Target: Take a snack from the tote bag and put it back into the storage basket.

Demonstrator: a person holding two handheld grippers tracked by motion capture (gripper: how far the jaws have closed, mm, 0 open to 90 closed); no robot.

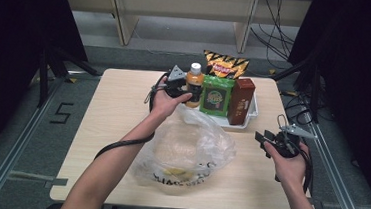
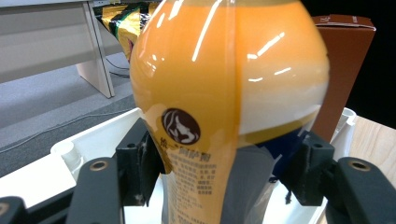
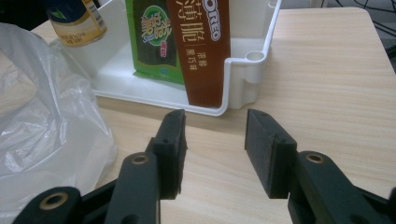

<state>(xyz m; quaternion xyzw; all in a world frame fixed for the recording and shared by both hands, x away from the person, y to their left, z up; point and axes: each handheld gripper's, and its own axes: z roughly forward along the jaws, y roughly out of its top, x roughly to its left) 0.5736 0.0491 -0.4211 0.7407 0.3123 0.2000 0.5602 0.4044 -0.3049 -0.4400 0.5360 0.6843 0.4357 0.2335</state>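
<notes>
My left gripper point(image 1: 179, 88) has its two black jaws pinched on the lower body of the orange plastic drink bottle with the white cap point(image 1: 194, 83); in the left gripper view the pads point(image 2: 140, 163) press against the label on either side of it point(image 2: 229, 93). The bottle stands upright at the left end of the shallow white plastic tray point(image 1: 251, 113), just beside the green snack packet point(image 1: 217, 95), with the tall brown biscuit box point(image 1: 241, 101) at the tray's other end and a yellow-and-black crisp bag point(image 1: 225, 64) leaning behind them.

My right gripper point(image 3: 212, 154) hangs over the bare pale wooden table point(image 1: 118, 109) in front of the tray's right corner, jaws spread with nothing between them.

The crumpled clear plastic bag point(image 1: 185, 152) lies in front of the tray, its mouth turned toward the bottle.

I judge the step in hand to be taking the bottle out of the tray for bagging. Next I should lift it straight up clear of the tray wall, while my free gripper catches the bag's rim and holds it open.
</notes>
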